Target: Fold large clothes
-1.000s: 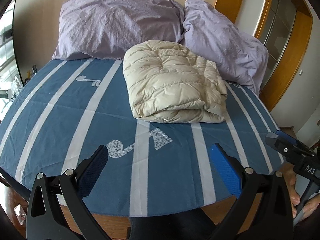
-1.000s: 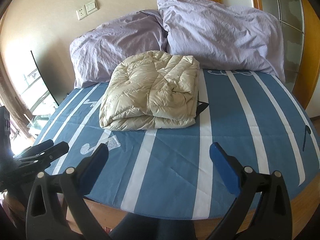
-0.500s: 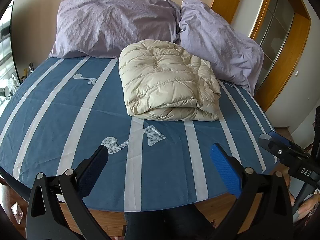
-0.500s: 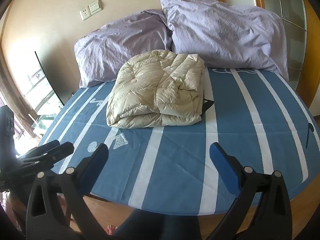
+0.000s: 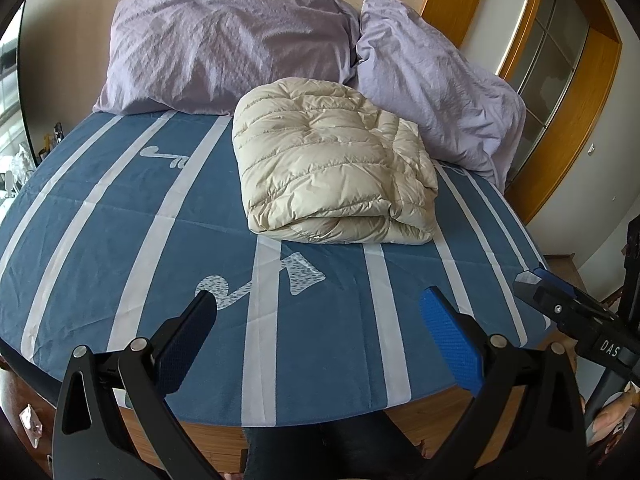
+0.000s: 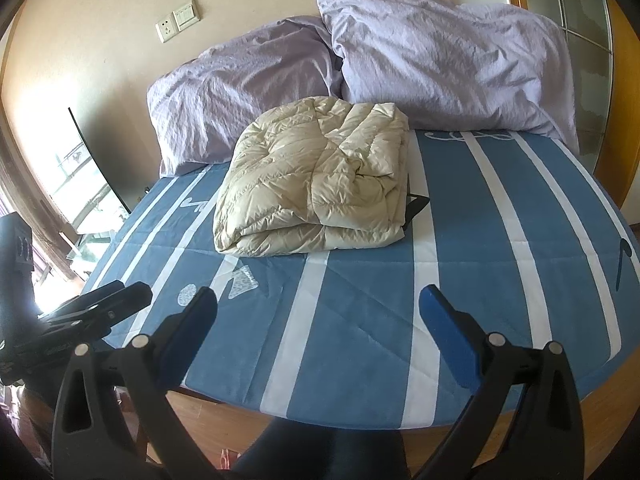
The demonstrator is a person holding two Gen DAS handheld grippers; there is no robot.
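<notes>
A cream quilted down jacket (image 5: pixel 334 164) (image 6: pixel 316 178) lies folded into a thick rectangle on the blue striped bed cover (image 5: pixel 132 216) (image 6: pixel 500 248), just in front of the pillows. A black strap pokes out at its right side in the right wrist view. My left gripper (image 5: pixel 320 328) is open and empty, held over the foot edge of the bed, well short of the jacket. Beside it, my right gripper (image 6: pixel 318 326) is likewise open with nothing between its fingers. Each gripper shows in the other's view, the right one (image 5: pixel 568 308) and the left one (image 6: pixel 100 304).
Two lilac pillows (image 5: pixel 232 48) (image 5: pixel 436 84) lean against the beige wall at the head of the bed. A wooden door frame (image 5: pixel 576 92) stands at the right, a window (image 6: pixel 68 184) at the left. The wooden bed base (image 6: pixel 224 420) and a person's dark-clothed legs (image 5: pixel 320 448) lie below the grippers.
Both grippers have drawn back and risen slightly from the bed; the jacket sits higher and farther off in both views. The jacket itself has not moved, and both grippers stay open.
</notes>
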